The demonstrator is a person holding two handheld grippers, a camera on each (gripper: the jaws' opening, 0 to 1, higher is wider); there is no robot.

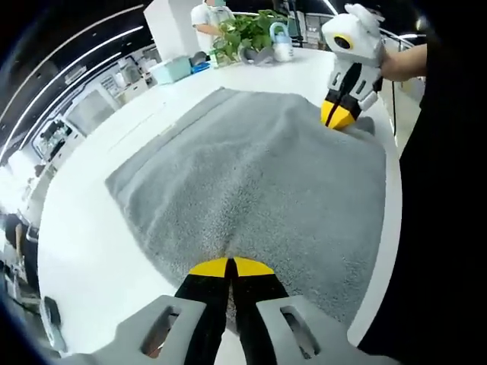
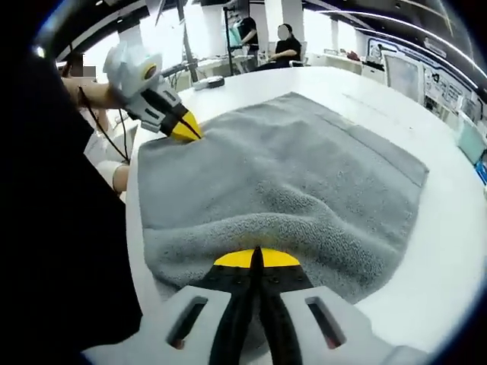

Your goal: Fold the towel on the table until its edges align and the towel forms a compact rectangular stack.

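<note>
a grey towel (image 1: 259, 182) is found spread on a white table (image 1: 91, 243), lying close to the table's near edge. in the left gripper view, the left gripper (image 1: 230, 266) is seen at the bottom, its yellow-tipped jaws closed together and pinched on the towel's near edge. the right gripper (image 1: 338, 115) is observed at the upper right of that view, held by a hand (image 1: 399, 62), with its yellow tips pressed down on a far corner of the towel; its jaws appear closed there on the cloth.

in the right gripper view, the right gripper (image 2: 256, 258) is seen with jaws shut on a raised fold of the towel (image 2: 304, 175) edge, which is bunched into a ridge just ahead of the tips. the left gripper (image 2: 186, 128) is recorded at the upper left, its tips on the towel's corner beside the table (image 2: 449, 251) edge.

the towel is noted as largely flat, with a seam band along one side. potted green plants (image 1: 247, 34) and a pale blue box (image 1: 171, 70) are seen at the table's far end. seated people (image 2: 288, 46) are visible beyond the table.
</note>
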